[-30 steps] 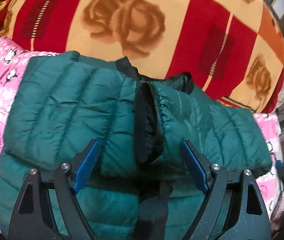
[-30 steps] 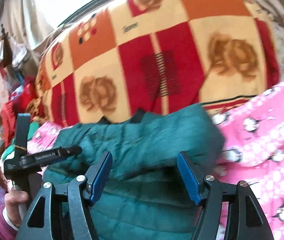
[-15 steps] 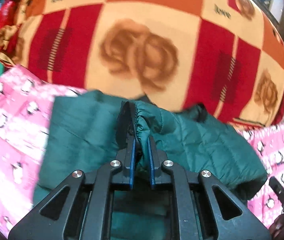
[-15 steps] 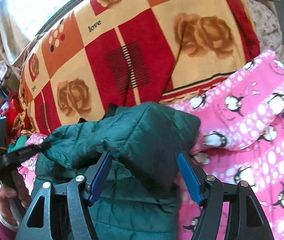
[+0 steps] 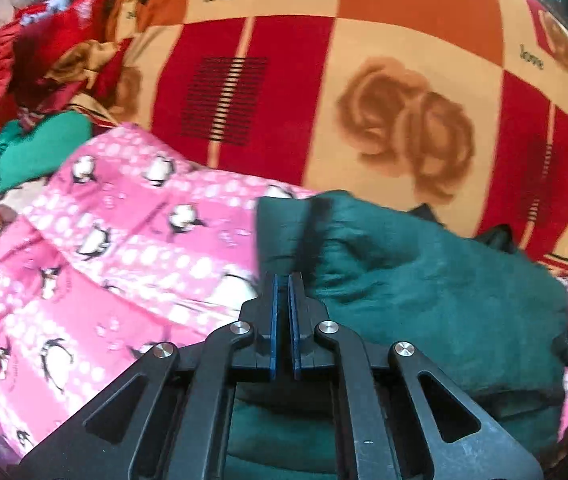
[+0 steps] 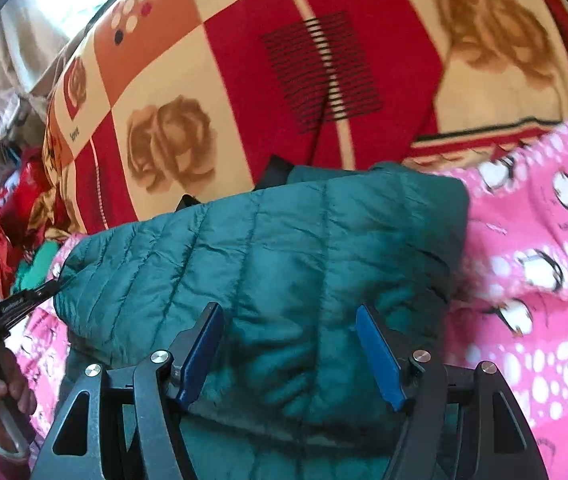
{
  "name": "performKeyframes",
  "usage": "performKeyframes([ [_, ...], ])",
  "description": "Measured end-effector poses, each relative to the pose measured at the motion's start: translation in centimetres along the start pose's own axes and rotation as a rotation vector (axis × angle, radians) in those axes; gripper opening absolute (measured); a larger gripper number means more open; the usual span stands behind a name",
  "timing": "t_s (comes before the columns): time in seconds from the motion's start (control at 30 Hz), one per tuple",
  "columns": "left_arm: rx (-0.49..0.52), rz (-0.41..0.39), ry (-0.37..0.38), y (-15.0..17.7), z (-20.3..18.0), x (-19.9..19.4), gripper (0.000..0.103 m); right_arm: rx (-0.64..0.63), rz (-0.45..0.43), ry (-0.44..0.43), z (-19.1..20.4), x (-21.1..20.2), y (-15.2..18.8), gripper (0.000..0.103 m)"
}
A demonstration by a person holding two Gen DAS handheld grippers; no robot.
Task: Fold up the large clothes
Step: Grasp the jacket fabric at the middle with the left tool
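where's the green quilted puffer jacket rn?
The green quilted puffer jacket lies folded on the pink penguin-print blanket, in front of the red-and-cream rose blanket; the shut left gripper pinches its left edge, the open right gripper hovers above.

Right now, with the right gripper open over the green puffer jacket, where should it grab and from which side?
Probably the jacket's folded right edge beside the pink penguin blanket, approached from that right side. That edge stands up thick and exposed, so the open right gripper could straddle it. The left gripper already pinches the opposite edge.
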State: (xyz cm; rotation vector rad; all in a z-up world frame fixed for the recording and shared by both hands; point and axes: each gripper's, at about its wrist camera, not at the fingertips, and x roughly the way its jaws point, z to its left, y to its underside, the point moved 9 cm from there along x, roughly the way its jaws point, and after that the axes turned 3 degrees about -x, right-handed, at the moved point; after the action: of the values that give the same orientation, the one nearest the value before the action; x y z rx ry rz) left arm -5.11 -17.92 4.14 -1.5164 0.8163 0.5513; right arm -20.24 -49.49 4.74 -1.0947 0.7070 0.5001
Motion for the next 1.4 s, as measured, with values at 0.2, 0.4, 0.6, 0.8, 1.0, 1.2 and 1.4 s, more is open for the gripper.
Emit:
performKeyframes([
  [0.2,-0.051,0.082,0.044,1.1,1.1,1.7,0.004,-0.094,0.046,0.046,1.2,3.2,-0.4,0.067],
  [0.4,-0.107,0.106,0.121,0.4,0.7,0.4,0.010,-0.170,0.058,0.087,2.2,4.2,-0.5,0.067],
  [0.6,-0.099,0.004,0.153,-1.5,-1.0,-2.0,0.068,-0.140,-0.002,0.040,2.4,1.1,-1.8,0.067],
  [0.8,-0.091,0.048,0.155,-1.5,-3.1,-0.8,0.068,-0.131,-0.026,0.065,1.2,-0.4,-2.9,0.067],
  [1.0,-0.187,0.058,0.290,-1.4,-3.0,-1.4,0.080,-0.105,-0.010,0.059,0.6,0.2,-2.6,0.067],
  [1.2,-0.203,0.103,0.296,-1.2,-3.2,0.0,0.081,-0.075,-0.017,0.036,0.8,0.1,-2.6,0.067],
  [1.4,-0.148,0.142,0.198,0.6,-3.1,3.0,0.044,-0.069,-0.025,0.040,0.4,-0.6,-2.4,0.067],
])
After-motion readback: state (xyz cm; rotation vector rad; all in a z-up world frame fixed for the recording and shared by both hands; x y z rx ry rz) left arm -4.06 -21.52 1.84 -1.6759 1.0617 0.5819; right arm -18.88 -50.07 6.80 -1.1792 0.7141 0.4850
